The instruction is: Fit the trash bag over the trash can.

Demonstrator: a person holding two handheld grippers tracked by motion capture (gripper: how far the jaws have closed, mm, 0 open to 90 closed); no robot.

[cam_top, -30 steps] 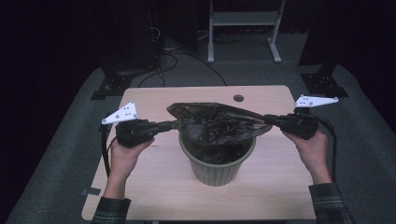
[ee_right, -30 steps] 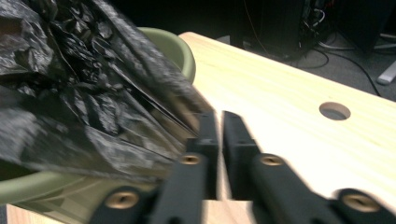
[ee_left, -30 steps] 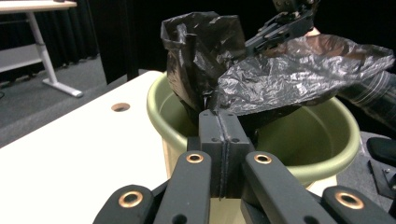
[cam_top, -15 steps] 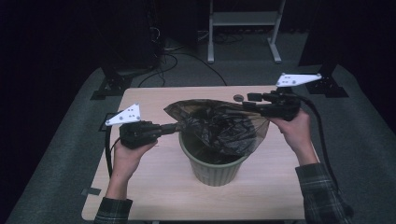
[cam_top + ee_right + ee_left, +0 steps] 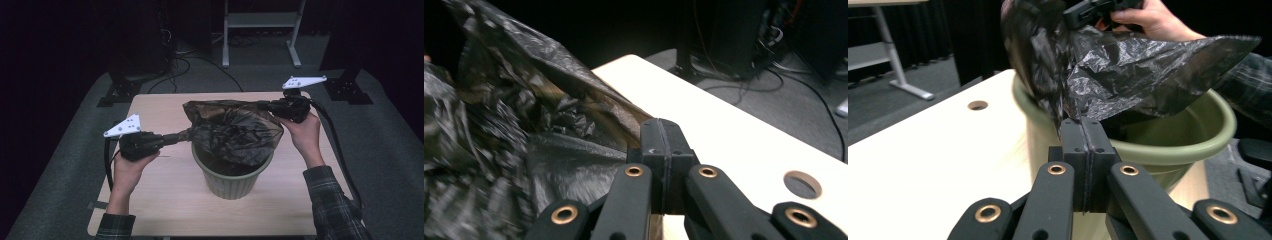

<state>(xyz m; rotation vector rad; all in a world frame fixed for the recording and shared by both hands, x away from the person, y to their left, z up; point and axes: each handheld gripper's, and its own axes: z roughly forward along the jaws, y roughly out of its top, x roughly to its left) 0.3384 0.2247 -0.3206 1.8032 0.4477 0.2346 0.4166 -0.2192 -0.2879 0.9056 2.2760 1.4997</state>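
Since a second ago the right gripper has swung from the 3 o'clock side of the olive-green plastic bin up toward 1 o'clock, near the far edge of the pale wooden bench, and the crinkled black plastic bin bag has come round with it. Its jaws have just been closing and now sit pressed together on the bag's edge, as the right gripper view shows, with film bunched at the tips of that gripper. The left gripper has hardly shifted: it stays at the bin's 9 o'clock side, jaws clamped on the opposite edge of the bag, which the left gripper view shows pinched at the tips of that gripper just above the bin's rim. Stretched between the two grippers, the bag hangs over the open mouth of the bin, part of it drooping inside. A round hole in the bench lies toward the far edge, at about 1 o'clock from the bin
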